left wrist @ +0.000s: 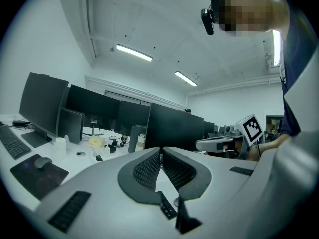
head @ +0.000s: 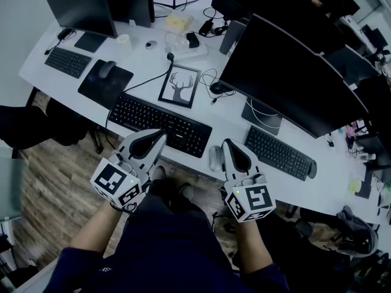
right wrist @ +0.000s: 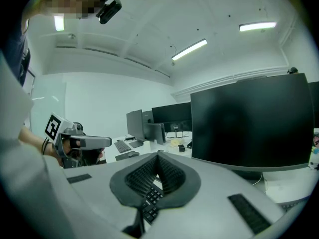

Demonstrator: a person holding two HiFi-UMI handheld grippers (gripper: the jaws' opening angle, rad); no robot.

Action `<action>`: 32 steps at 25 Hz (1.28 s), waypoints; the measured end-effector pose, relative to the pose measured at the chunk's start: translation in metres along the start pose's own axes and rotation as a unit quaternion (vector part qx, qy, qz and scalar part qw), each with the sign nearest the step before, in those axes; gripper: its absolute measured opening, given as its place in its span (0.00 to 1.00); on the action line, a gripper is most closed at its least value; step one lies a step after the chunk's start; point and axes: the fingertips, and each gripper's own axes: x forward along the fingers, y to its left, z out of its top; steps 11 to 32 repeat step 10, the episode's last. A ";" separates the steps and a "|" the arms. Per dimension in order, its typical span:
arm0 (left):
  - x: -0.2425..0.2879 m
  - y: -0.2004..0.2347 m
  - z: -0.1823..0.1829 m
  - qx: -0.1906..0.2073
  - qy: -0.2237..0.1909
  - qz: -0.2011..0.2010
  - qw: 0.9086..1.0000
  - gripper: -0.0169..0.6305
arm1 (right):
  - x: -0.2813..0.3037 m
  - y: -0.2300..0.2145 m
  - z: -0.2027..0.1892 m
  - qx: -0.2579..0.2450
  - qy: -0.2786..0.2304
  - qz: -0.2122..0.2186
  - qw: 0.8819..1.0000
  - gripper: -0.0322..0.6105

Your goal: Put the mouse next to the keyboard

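Note:
A grey mouse lies on the white desk just off the right end of the black keyboard. My right gripper hovers at the desk's front edge right beside the mouse, jaws shut and empty. At the keyboard's front edge my left gripper is shut too, with nothing in it. In the left gripper view the ribbed pads meet at the tips of the left gripper, with keyboard keys below. In the right gripper view the right gripper is closed over keys.
A second, dark mouse sits on a black pad at the back left. A framed deer picture stands behind the keyboard. A large monitor and another keyboard fill the right. Cables, cups and small items crowd the back.

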 end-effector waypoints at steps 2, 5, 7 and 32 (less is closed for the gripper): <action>0.000 0.000 0.000 0.000 0.000 -0.001 1.000 0.09 | 0.000 0.000 -0.001 0.000 0.002 0.000 1.000 0.05; 0.001 0.001 0.001 0.001 0.000 -0.001 1.000 0.09 | 0.001 0.000 -0.001 0.000 0.004 -0.001 1.000 0.05; 0.001 0.001 0.001 0.000 0.001 0.000 1.000 0.09 | 0.001 0.000 -0.001 0.001 0.004 -0.001 1.000 0.05; 0.000 0.002 0.000 -0.001 0.001 0.000 1.000 0.09 | 0.002 0.000 -0.001 0.001 0.004 0.000 1.000 0.05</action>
